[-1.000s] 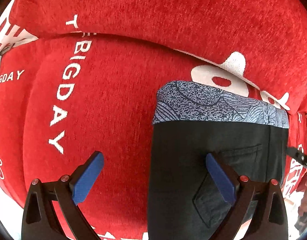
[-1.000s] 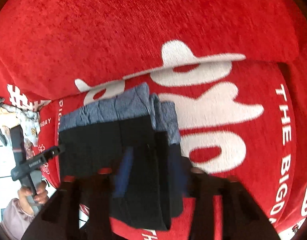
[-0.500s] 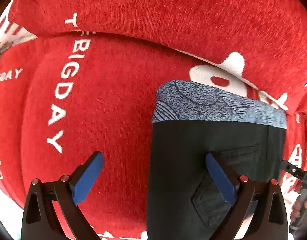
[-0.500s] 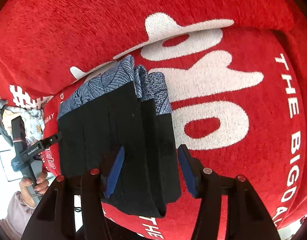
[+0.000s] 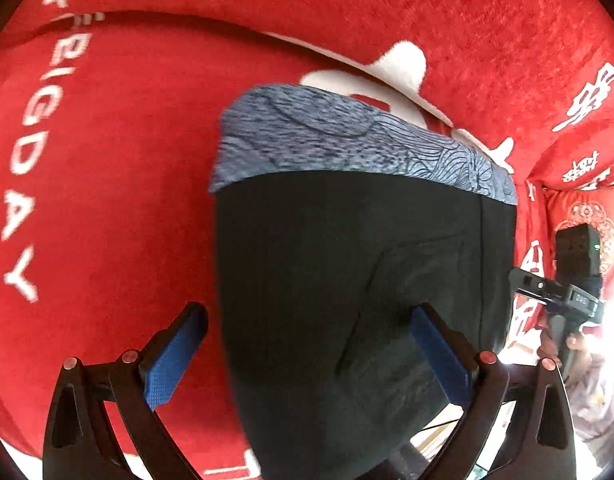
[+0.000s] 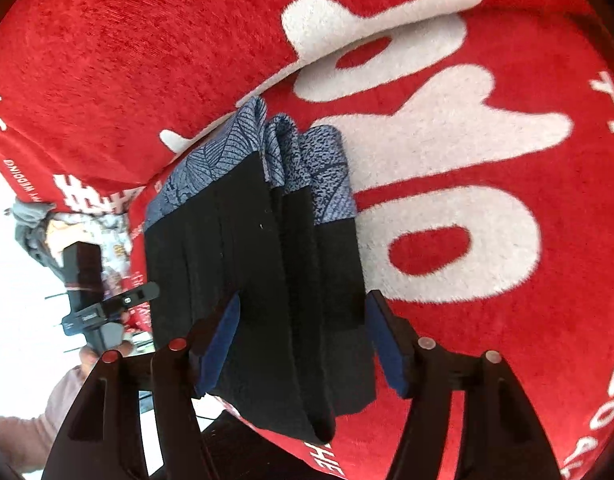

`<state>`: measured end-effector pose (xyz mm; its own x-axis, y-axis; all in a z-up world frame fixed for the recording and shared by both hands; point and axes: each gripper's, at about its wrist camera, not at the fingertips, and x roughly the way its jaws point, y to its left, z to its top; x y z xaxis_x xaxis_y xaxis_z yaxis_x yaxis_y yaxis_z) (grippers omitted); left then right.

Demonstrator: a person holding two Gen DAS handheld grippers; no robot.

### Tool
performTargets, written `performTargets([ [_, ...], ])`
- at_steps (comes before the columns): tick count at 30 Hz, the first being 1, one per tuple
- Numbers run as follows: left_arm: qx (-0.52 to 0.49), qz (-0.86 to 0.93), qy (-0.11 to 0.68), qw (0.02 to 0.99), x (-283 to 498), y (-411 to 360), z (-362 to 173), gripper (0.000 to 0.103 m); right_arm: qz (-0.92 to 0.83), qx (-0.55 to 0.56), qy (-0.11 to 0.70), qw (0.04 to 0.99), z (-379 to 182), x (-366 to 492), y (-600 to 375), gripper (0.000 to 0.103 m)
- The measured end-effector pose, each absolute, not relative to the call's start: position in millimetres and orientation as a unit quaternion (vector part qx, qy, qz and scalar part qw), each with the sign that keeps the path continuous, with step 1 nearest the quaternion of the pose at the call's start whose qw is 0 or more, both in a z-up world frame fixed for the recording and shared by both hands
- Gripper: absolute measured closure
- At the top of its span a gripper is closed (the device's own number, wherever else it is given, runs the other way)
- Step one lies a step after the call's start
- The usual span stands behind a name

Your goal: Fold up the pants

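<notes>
The black pants (image 5: 347, 272) with a blue-grey patterned waistband (image 5: 347, 140) lie folded in a stack on the red sofa seat (image 5: 107, 180). My left gripper (image 5: 307, 356) is open, its jaws straddling the stack's left edge, holding nothing. In the right wrist view the folded layers of the pants (image 6: 259, 280) show side-on. My right gripper (image 6: 307, 344) is open, its jaws either side of the stack's near end, not clamping it.
The red sofa backrest (image 5: 307, 8) rises behind the pants. White lettering marks the seat cover (image 6: 467, 200). The other gripper shows at the edge of each view, right in the left wrist view (image 5: 563, 300) and left in the right wrist view (image 6: 95, 304). A red cushion (image 5: 583, 216) is at right.
My right gripper opened from shut on the pants and released the stack. My left gripper shifted closer and to the left over the pants, staying open.
</notes>
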<state>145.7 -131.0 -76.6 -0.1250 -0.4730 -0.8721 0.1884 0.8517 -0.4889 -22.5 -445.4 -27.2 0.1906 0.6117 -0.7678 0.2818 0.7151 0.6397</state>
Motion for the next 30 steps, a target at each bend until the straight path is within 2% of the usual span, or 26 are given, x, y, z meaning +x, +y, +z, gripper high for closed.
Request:
performTargets([
  [9, -0.1, -0.241, 0.702, 0.663, 147.7, -156.4, -88.1, 0.0, 0.16, 0.434, 0.612, 0.642, -58.9, -11.3, -458.2, 0.033],
  [11, -0.102, -0.231, 0.701, 0.667, 145.4, -157.6, -85.8, 0.001, 0.162, 0.43, 0.61, 0.645, -57.5, -12.5, -455.4, 0.043],
  [13, -0.104, -0.233, 0.69, 0.677, 136.9, -154.7, -76.4, 0.013, 0.165, 0.439, 0.605, 0.644, -55.1, -12.8, -452.8, 0.053],
  [14, -0.098, -0.234, 0.683, 0.685, 132.7, -155.2, -70.0, 0.015, 0.168, 0.44, 0.601, 0.646, -51.9, -15.6, -451.2, 0.057],
  [16, -0.093, -0.236, 0.675, 0.693, 129.1, -154.8, -63.1, 0.025, 0.173, 0.438, 0.593, 0.653, -42.6, -15.5, -445.0, 0.06],
  [19, -0.095, -0.244, 0.662, 0.702, 119.8, -150.3, -49.4, 0.034, 0.179, 0.448, 0.577, 0.659, -30.1, -19.0, -440.2, 0.062],
  [30, -0.083, -0.242, 0.645, 0.72, 71.6, -76.3, -2.2, 0.034, 0.206, 0.45, 0.559, 0.665, -14.0, -16.5, -405.7, 0.063],
])
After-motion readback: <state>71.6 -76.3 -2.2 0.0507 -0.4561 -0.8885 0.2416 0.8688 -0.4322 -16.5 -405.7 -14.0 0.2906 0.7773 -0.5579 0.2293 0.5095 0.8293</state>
